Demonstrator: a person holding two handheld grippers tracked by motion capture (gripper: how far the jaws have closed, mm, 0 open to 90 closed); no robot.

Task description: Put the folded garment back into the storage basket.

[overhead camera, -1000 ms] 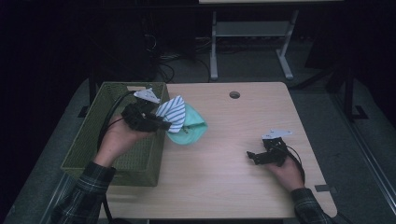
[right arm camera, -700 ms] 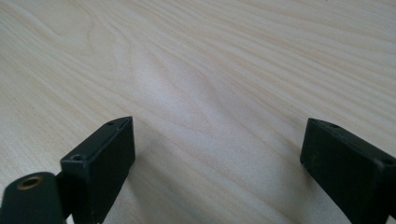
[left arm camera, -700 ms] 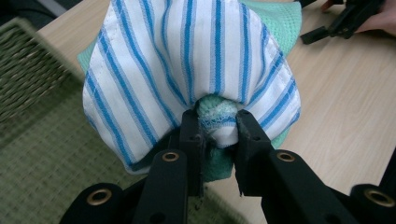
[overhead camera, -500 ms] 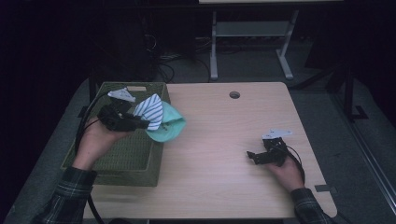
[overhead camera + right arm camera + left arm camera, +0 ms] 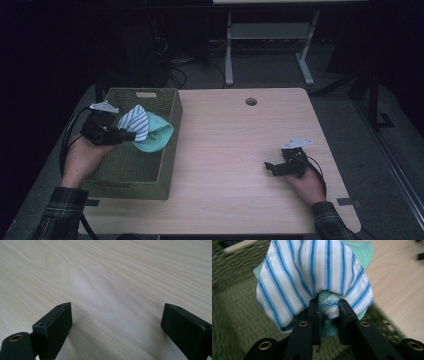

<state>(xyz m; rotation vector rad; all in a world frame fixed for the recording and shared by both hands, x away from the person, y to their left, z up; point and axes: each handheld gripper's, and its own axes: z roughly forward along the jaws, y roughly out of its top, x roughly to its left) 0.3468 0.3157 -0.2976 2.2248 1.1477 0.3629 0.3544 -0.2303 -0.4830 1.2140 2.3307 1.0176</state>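
Two cloths (image 5: pixel 145 129), one striped and one green, sit pinched together in my left claw (image 5: pixel 328 307), which I hold over the basket (image 5: pixel 172 125), above its right wall. Transport looks nearly done; lowering and release are left. My right claw (image 5: pixel 116 325) rests released and empty on the counter (image 5: pixel 235 150).

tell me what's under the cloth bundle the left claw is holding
Under the striped cloth and green cloth, held by the left claw, is the woven green basket. Its floor directly beneath them is covered.
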